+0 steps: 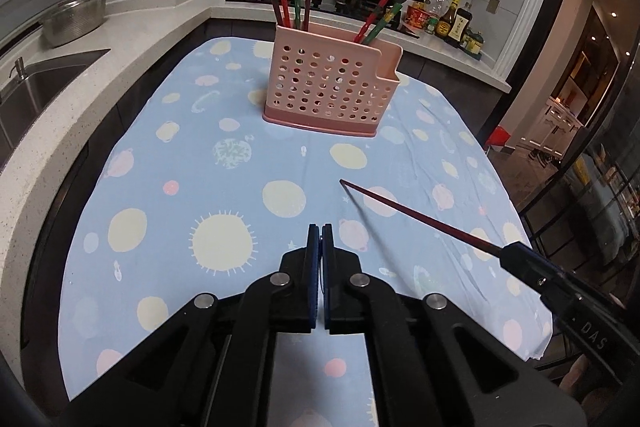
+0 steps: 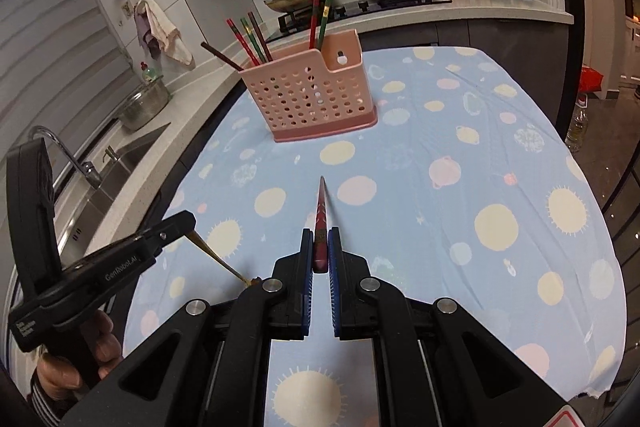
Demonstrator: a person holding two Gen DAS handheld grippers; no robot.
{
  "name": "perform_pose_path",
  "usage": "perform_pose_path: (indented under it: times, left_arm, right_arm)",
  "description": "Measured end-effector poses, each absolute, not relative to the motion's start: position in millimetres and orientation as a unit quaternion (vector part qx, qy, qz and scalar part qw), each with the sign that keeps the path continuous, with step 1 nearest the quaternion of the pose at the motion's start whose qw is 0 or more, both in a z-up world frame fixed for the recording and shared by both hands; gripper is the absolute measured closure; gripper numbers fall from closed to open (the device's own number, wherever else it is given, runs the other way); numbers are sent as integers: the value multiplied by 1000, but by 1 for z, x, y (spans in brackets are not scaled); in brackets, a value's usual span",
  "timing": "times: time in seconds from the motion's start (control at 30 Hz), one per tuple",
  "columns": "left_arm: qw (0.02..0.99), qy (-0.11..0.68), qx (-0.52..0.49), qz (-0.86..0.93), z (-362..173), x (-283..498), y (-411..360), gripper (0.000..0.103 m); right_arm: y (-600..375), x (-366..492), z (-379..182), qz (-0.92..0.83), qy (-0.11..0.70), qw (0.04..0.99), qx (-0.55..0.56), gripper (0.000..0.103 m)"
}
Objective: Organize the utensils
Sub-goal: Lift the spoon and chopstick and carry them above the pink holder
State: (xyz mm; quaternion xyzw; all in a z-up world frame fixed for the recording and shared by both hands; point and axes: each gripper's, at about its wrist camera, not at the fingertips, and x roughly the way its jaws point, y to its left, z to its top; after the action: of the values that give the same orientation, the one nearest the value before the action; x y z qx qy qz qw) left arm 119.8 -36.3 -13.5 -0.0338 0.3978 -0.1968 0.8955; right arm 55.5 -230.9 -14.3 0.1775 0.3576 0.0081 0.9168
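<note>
Both grippers are lifting one chopstick each: the right gripper (image 2: 320,251) clamping a dark red chopstick (image 2: 321,215), the left gripper (image 2: 188,225) pinching a brownish one (image 2: 216,257); six are already standing in the pink perforated plastic holder (image 2: 312,99) mid-tablecloth

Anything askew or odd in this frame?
One dark chopstick leans far out over the pink holder's left end, unlike the steeper others. The left gripper pinches a yellowish chopstick slanting sideways toward the right gripper, which holds a red chopstick.

"GenRobot.AI" on left gripper (image 2: 182,227), "DAS" on right gripper (image 1: 510,251)
</note>
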Motion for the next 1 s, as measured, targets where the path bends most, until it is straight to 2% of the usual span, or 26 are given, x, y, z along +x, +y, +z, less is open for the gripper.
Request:
perform_pose_path:
  times: [0.33, 0.6, 1.0]
  left_arm:
    - [902, 387, -35, -191, 4, 131, -26, 102]
    - [916, 348, -21, -199, 43, 150, -27, 102]
    - [936, 275, -16, -221, 120, 218, -42, 102]
  right_arm:
    - [-247, 68, 21, 14, 324, 925, 198, 96]
    - [-264, 93, 59, 19, 284, 938, 199, 96]
    - [-273, 156, 126, 21, 206, 963, 172, 96]
